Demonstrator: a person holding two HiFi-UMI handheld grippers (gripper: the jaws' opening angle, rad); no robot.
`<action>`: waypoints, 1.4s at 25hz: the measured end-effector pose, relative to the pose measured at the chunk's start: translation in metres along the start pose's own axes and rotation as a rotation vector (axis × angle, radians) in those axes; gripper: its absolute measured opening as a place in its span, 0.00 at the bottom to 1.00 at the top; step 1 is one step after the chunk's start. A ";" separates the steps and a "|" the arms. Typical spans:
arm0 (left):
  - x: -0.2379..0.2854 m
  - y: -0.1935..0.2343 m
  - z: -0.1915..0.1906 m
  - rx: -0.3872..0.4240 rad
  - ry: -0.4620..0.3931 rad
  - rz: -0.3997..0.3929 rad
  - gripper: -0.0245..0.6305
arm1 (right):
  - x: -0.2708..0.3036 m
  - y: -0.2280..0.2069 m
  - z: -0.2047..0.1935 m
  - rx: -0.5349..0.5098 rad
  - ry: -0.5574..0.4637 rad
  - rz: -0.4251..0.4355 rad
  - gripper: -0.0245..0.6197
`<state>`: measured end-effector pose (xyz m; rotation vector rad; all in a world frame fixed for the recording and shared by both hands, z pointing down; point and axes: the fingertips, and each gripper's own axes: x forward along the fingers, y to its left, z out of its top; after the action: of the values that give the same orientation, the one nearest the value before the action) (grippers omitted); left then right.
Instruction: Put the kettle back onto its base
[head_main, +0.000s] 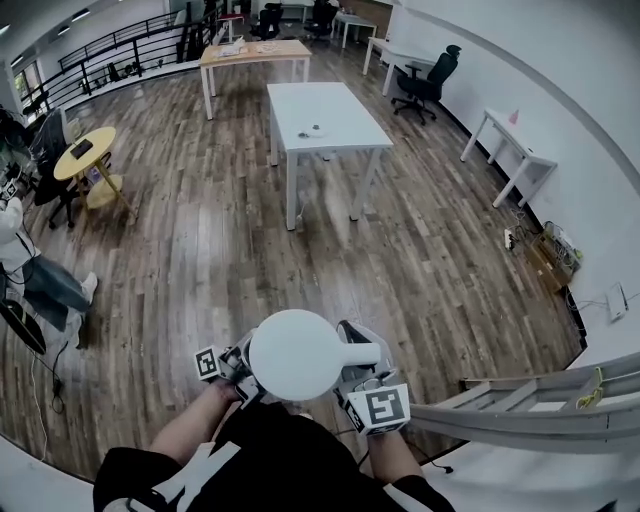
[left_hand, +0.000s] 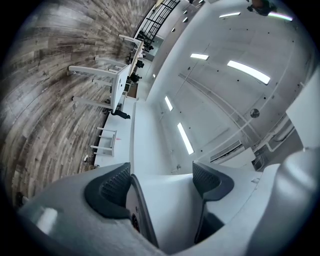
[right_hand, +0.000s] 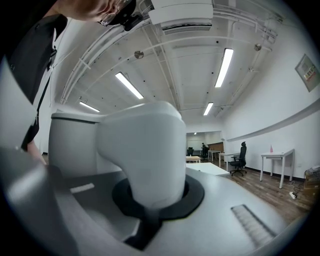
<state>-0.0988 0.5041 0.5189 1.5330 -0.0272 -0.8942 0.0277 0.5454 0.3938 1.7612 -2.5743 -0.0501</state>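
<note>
Clamping the right gripper (right_hand: 159, 200) shut around the handle (right_hand: 140, 150), pointed level. Pinching a white part of the kettle (head_main: 295, 355) in the left gripper (left_hand: 161, 182), at its 9 o'clock, tilted upward. Holding kettle close to the chest, forearms (head_main: 190, 425) tucked in, above the floor (head_main: 200, 250); bench (head_main: 330, 125) well off at 12 o'clock.

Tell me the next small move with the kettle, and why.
Likely carry the kettle, level, toward the white table ahead: left gripper and right gripper both clamp it over the wooden floor, and no base shows nearby.
</note>
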 end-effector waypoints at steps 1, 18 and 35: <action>0.002 0.003 -0.004 0.001 0.002 0.002 0.63 | -0.004 -0.004 -0.001 0.001 -0.003 0.000 0.05; 0.055 0.050 0.073 -0.045 0.004 0.021 0.63 | 0.086 -0.056 -0.024 0.018 0.046 -0.025 0.05; 0.083 0.046 0.222 -0.019 -0.045 -0.006 0.63 | 0.243 -0.047 -0.021 -0.010 0.051 0.070 0.05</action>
<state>-0.1385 0.2665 0.5389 1.4961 -0.0468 -0.9318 -0.0159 0.3016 0.4127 1.6450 -2.5930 -0.0158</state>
